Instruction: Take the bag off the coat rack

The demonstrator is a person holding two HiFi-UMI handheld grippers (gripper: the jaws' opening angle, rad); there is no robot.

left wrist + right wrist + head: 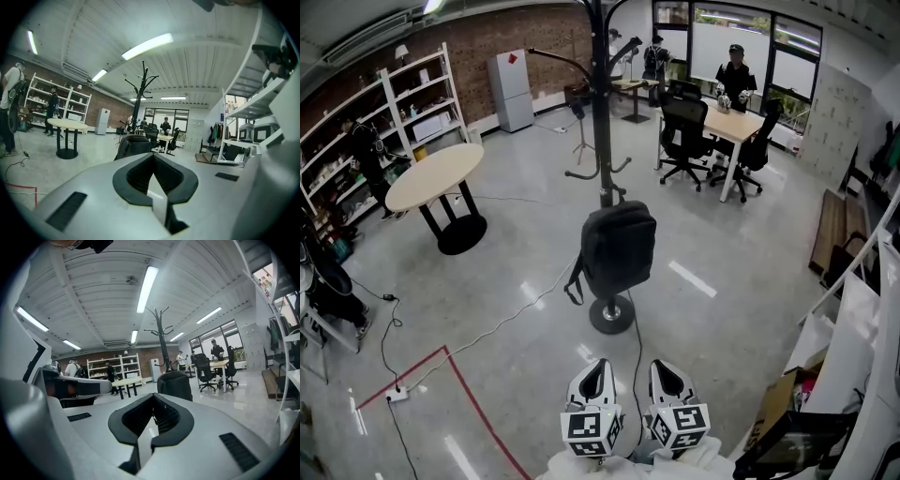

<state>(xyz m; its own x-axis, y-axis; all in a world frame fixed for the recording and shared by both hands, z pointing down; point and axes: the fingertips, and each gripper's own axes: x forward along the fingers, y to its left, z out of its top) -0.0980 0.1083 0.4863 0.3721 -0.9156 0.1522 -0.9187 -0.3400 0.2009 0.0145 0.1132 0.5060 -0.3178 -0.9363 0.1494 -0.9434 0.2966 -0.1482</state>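
Black bag [619,248] upright on coat rack [601,112], long axis vertical

Behind the left gripper [598,366] and the right gripper [668,367], the hands holding them are cut off by the head view's lower edge. Ahead of both, the coat rack [600,112] runs past that view's top edge. The bag [619,248] hides the hook that carries it. In each gripper view the gripper's own body covers the bag's lower part. Far left of the left gripper, the goods on the shelves [412,103] are too small to tell.

White left tool [599,364], right tool [667,366], checkered marker cubes [592,432]
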